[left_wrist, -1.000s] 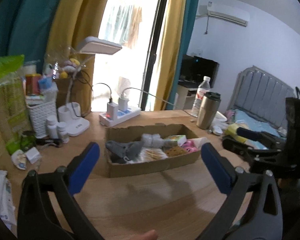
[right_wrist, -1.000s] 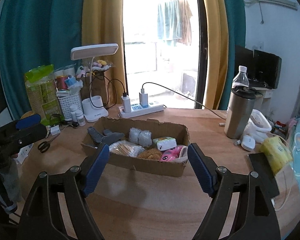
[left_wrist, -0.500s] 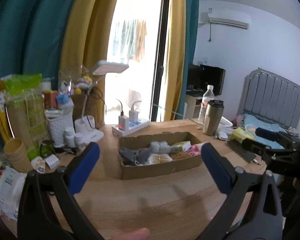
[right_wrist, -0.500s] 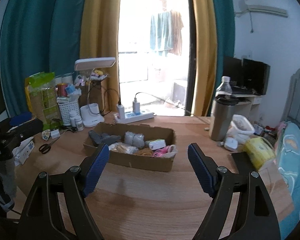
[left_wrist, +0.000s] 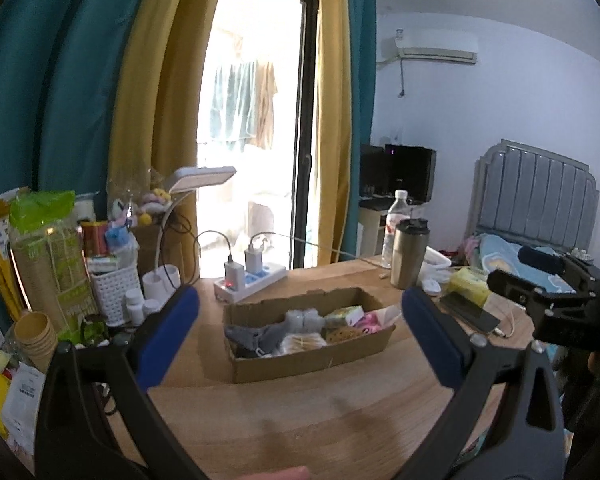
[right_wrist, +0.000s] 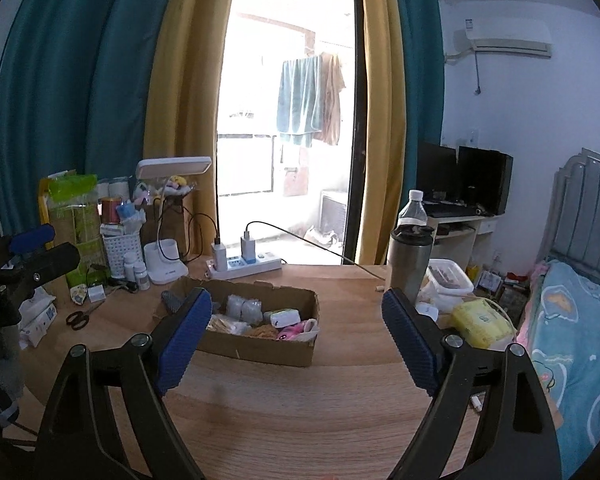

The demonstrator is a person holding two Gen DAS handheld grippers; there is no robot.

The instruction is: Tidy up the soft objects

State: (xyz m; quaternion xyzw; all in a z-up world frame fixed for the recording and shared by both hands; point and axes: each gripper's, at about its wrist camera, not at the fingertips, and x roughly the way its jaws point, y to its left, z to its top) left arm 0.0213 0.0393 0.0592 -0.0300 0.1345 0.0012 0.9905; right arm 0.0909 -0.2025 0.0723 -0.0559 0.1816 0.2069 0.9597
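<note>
Two hand-held grippers hang above a wooden bench (right_wrist: 300,412), both empty, with their blue pads spread wide. The left hand-held gripper (left_wrist: 300,340) and the right hand-held gripper (right_wrist: 296,340) each face a cardboard box (right_wrist: 260,344) that sits ahead of them, well apart from either.

The box lies with its long axis across the view, running left to right. In the left view it is almost dead centre between the pads; in the right view it sits left of centre, behind the left pad. The left hand-held gripper looks the better lined up, though neither is clearly nearer.

Inside the box are the soft things: a grey sock (left_wrist: 256,336), two pale fuzzy rolls (right_wrist: 242,308), a pink toy (right_wrist: 292,330) and a few others packed side by side.

Beyond the box are a power strip (right_wrist: 246,266), a desk lamp (right_wrist: 172,168) and a steel tumbler (right_wrist: 408,260). A yellow pack (right_wrist: 480,322) lies off to the right, and scissors (right_wrist: 78,318) off to the left. Behind all this, curtains frame a bright balcony door, and a bed (right_wrist: 572,340) stands at the right.
</note>
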